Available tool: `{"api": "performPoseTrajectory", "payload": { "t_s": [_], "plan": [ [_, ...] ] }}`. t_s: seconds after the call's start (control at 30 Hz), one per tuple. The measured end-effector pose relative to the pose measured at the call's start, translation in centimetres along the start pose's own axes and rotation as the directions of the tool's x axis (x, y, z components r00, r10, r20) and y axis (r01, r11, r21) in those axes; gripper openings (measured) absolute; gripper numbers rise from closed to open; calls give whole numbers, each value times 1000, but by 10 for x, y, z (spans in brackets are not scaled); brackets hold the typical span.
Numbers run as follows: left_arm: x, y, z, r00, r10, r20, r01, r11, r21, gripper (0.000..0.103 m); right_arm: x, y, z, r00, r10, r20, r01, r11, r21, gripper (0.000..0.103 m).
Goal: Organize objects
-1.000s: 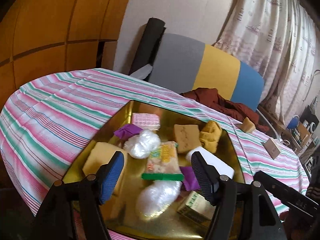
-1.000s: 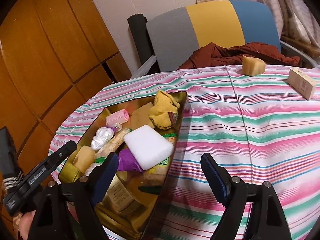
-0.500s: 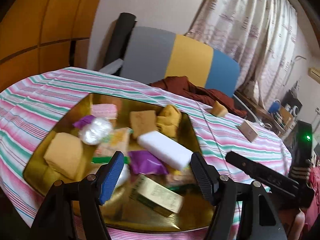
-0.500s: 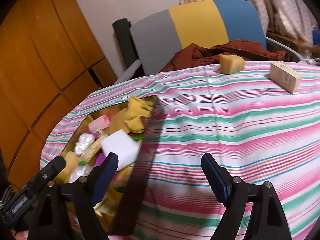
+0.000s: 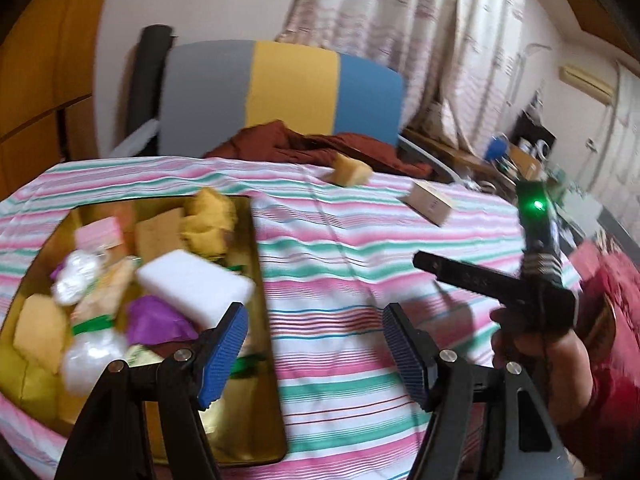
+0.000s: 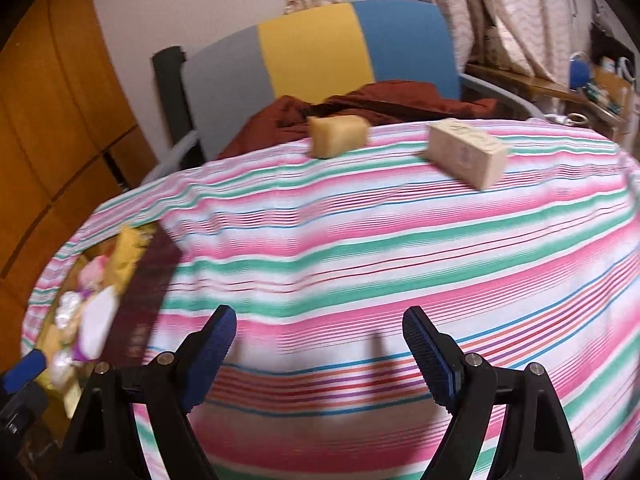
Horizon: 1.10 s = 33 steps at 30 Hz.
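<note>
- Two strays, tan sponge block (image 6: 338, 136) and small carton (image 6: 466, 156), lie apart on the striped tablecloth (image 6: 360, 248), outside the gold tray (image 5: 262, 360), likely awaiting collection.
- Tray: crowded with white bar (image 5: 196, 286), purple wrapper (image 5: 154, 322), other sorted goods.
- Left gripper (image 5: 314, 352): released, empty, over the tray's edge.
- Right gripper (image 6: 320, 360): released, empty, aimed toward the strays.

Tricolour chair (image 5: 280, 92) (curtains (image 5: 400, 32) behind), wood panelling (image 6: 52, 128).
</note>
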<state>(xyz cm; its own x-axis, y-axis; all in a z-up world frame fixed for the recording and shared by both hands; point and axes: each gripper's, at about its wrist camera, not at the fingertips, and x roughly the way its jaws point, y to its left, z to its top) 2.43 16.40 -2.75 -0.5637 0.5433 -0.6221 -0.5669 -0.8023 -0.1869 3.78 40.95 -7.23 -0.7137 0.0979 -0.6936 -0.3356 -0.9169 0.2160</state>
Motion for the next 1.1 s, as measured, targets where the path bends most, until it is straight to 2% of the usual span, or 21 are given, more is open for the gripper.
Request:
{"api": "performPoseTrajectory", "payload": {
  "t_s": [0.27,0.53,0.73,0.93,1.0,1.1],
  "plan": [
    [33,-34,4,993,-81,-90,84,996,28,71,11,-63,23,995,-97,1,97,995,-11,89],
    [61,-49,3,979,-112,-168,116,993,12,71,30,-127,76,987,-156,35,155,988,25,93],
    [76,-53,8,975,-99,-198,106,994,28,71,58,-145,109,978,-192,85,192,981,4,95],
    [93,-56,21,974,-84,-208,97,994,50,71,91,-153,140,983,-156,99,162,986,-48,95],
    [99,-58,27,974,-81,-210,96,994,58,71,101,-154,145,980,-172,102,179,982,-66,95],
    [113,-59,38,975,-72,-211,89,993,71,71,115,-158,147,988,-133,73,137,989,-56,78]
  ]
}}
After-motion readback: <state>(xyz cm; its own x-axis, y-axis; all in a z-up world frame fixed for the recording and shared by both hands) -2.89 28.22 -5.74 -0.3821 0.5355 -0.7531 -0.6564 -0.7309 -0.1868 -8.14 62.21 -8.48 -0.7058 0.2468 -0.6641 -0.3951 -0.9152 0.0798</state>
